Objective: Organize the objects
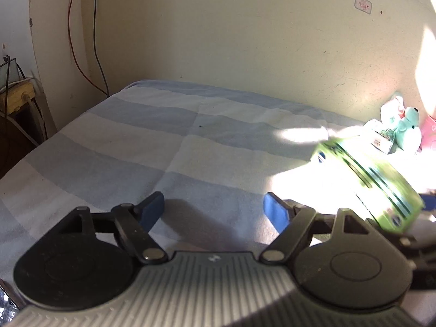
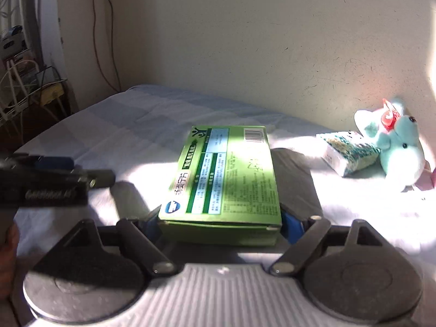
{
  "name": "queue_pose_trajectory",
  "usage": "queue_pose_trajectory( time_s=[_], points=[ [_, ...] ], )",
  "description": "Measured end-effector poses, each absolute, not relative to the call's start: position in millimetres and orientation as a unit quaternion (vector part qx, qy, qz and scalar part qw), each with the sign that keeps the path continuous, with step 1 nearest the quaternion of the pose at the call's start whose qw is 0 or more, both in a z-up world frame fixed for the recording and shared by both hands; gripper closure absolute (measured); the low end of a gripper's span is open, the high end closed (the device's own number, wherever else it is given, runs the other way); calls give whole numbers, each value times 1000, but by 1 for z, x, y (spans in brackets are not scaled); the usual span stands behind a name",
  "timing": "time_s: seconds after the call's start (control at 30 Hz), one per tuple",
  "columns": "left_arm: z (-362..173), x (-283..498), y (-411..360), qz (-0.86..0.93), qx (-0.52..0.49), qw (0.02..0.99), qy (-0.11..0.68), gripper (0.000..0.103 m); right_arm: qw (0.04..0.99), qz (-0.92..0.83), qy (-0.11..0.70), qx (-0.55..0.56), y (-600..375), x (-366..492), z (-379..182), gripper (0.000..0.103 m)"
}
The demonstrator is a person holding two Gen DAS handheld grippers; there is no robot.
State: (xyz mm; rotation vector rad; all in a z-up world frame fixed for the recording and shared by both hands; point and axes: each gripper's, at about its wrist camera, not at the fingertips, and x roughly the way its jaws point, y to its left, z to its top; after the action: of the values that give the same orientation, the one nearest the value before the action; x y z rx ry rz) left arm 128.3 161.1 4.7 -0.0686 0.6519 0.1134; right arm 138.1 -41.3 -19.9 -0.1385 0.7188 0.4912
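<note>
One green carton [image 2: 223,182] sits clamped by its near end between the right gripper [image 2: 222,222] pads above the sunlit bedsheet [image 2: 130,136]. Left gripper [image 1: 214,209] gapes empty (nothing between its pads). Risk: end-only hold may let it sag or slip.

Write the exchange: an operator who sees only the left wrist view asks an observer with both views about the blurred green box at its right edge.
Operator: Is that green box held?
Observer: Yes. The right gripper has the green box between its fingers, one against each side.
Operator: Which face is up?
Observer: The printed face, with the barcode at the far end.
Operator: Is my gripper touching it?
Observer: No. The left gripper is to the box's left, with a clear gap between them.
</note>
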Motion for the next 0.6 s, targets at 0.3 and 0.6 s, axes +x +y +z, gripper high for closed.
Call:
queue_pose_trajectory(
  time_s=[0.3,0.6],
  points=[
    [10,109,113,-106,-53,947,300,21,927,160,328,-93,-166,3,3,9],
    [30,81,-12,-278,-27,908,314,21,947,78,313,12,-229,-35,-1,13]
  ],
)
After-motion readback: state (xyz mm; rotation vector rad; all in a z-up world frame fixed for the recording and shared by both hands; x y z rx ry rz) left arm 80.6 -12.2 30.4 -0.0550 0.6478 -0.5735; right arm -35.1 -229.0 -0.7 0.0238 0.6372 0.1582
